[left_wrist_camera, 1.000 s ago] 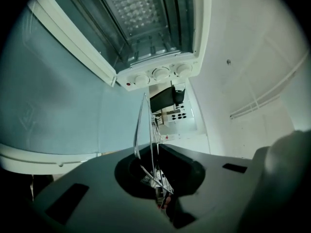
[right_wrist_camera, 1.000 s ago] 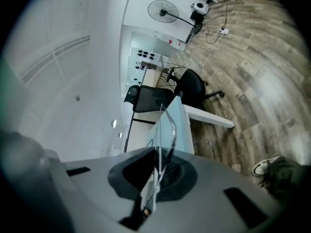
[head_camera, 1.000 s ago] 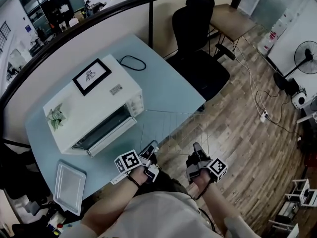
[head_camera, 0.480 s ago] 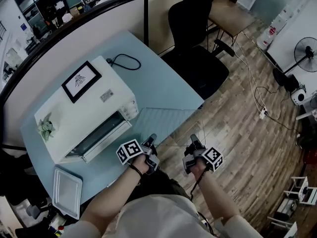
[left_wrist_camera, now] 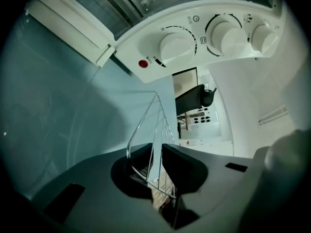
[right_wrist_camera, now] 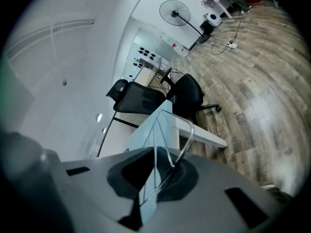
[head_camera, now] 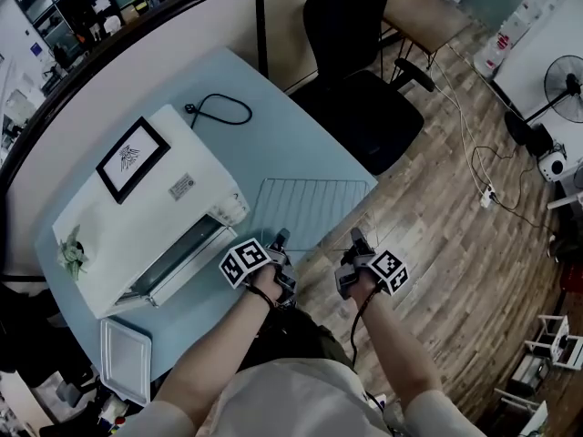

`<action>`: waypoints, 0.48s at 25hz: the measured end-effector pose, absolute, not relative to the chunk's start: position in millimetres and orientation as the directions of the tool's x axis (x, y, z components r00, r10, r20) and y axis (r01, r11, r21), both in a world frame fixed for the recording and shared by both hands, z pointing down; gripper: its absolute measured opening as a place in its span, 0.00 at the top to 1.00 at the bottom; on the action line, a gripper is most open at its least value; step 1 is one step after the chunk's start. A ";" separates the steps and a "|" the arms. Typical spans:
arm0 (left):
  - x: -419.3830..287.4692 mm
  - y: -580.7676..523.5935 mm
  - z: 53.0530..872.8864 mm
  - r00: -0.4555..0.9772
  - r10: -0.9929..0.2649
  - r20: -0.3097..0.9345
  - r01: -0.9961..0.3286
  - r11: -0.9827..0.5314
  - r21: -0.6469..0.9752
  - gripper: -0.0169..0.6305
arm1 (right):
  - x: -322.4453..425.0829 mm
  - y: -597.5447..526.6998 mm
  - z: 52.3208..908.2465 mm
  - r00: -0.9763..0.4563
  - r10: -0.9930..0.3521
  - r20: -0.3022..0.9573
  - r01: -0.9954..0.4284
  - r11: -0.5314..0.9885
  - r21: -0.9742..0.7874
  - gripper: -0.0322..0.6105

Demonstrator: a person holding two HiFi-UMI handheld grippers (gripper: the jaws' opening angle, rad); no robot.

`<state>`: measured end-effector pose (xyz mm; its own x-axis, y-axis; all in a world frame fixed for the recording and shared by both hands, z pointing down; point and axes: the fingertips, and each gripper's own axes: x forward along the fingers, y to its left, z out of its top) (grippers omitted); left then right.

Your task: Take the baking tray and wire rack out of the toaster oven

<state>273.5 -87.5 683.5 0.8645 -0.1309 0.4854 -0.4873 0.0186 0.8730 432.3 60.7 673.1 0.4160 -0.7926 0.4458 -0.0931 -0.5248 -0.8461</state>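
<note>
Right claw (right_wrist_camera: 156, 166) pinches shiny wire rack (head_camera: 314, 209) — rectangular, thin parallel rods.

Bare table (head_camera: 291, 144) lies beyond the wire rack (head_camera: 310, 209) on the far side. The toaster oven (head_camera: 137, 212), door open, blocks the left; the baking tray (head_camera: 126, 360) fills the near-left corner.

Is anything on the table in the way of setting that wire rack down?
Nothing visible. The wire rack is over a bare part of the blue table beside the toaster oven; the power cord lies farther back, and the baking tray sits on the oven's other side.
</note>
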 end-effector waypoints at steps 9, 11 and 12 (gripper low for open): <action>277.9 -132.5 694.7 0.804 -0.200 0.559 -0.582 -0.078 0.809 0.64 | 481.8 49.9 691.9 0.450 -0.783 0.430 -0.088 -0.518 -0.851 0.87; 278.1 -136.3 694.8 0.795 -0.209 0.569 -0.597 -0.102 0.796 0.61 | 486.9 46.7 701.2 0.441 -0.771 0.459 -0.090 -0.547 -0.832 0.83; 277.8 -137.3 694.6 0.790 -0.213 0.575 -0.605 -0.114 0.788 0.61 | 488.3 45.8 706.8 0.436 -0.762 0.478 -0.086 -0.565 -0.821 0.80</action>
